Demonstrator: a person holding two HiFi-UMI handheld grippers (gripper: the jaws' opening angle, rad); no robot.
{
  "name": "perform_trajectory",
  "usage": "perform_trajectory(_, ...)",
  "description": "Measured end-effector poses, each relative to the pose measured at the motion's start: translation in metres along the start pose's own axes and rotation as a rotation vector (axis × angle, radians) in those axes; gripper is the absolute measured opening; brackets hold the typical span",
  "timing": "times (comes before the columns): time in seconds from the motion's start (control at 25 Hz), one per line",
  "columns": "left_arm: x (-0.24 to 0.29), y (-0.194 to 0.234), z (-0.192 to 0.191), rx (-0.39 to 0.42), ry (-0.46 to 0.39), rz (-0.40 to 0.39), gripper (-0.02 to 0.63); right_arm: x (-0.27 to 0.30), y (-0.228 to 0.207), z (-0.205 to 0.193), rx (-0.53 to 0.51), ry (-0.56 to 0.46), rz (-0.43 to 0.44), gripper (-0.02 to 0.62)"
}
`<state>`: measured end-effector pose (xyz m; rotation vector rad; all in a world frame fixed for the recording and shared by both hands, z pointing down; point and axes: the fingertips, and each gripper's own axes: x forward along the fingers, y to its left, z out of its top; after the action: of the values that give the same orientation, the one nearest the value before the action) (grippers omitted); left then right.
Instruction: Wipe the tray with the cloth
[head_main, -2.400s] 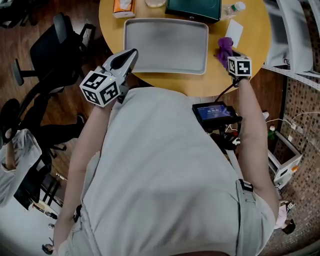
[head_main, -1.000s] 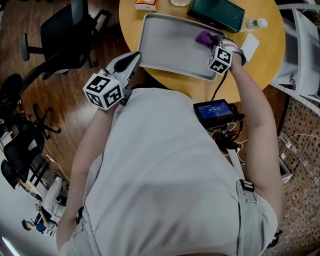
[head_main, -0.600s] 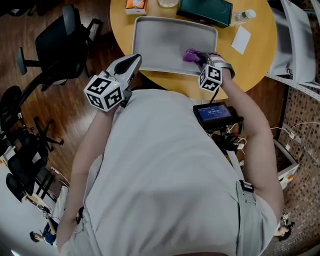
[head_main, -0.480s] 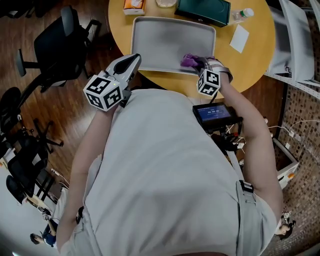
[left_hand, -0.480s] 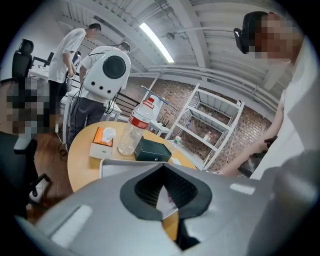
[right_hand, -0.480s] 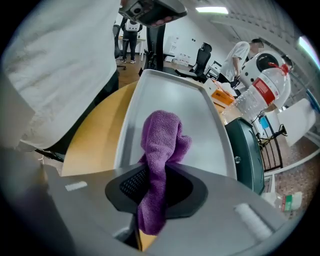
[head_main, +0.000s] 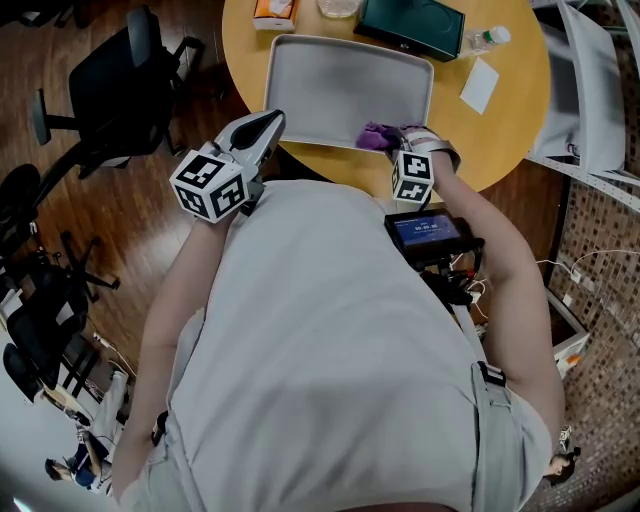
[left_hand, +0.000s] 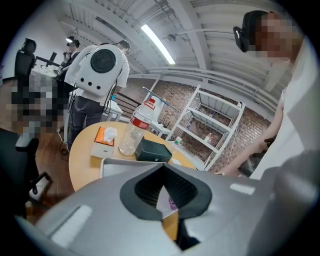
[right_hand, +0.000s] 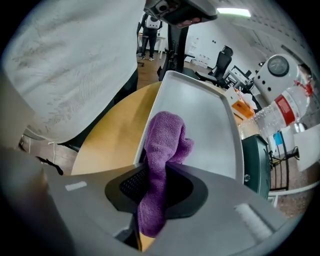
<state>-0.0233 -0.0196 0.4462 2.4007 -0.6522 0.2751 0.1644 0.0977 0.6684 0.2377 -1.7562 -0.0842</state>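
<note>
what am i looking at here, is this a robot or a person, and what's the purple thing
A person, not a robot, holds a claw in each hand. The head view looks down from a head-worn camera; the other two views ride on the claws. On the round table: a grey tray, a tissue box, a dark box and a bottle. The right claw grips the purple cloth, which lies at the tray's near edge. The left claw is shut and empty.

looking down on a round wooden table (head_main: 515, 115) carrying a grey tray (head_main: 330, 80) at its near edge, an orange box (head_main: 273, 12), dark green case (head_main: 412, 22) and small bottle (head_main: 478, 40) behind, white card (head_main: 480, 84) beside.
</note>
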Motion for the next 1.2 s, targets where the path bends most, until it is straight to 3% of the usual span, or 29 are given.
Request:
perform_trajectory(0.32, -0.008, 0.021, -0.004, -0.039, -0.011, 0.056, 0.0, 0.014, -0.017, 0.046, 0.047, -0.104, 0.103, 0.077)
perform_trajectory(0.76, -0.022, 0.021, -0.003, -0.066, -0.019, 0.096, 0.0, 0.006, -0.024, 0.059, -0.079, -0.125, 0.259, 0.078)
perform_trajectory(1.2, -0.04, 0.011, -0.007, -0.075, -0.033, 0.152, 0.0, 0.005, -0.14, 0.03, -0.008, -0.049, 0.142, 0.08)
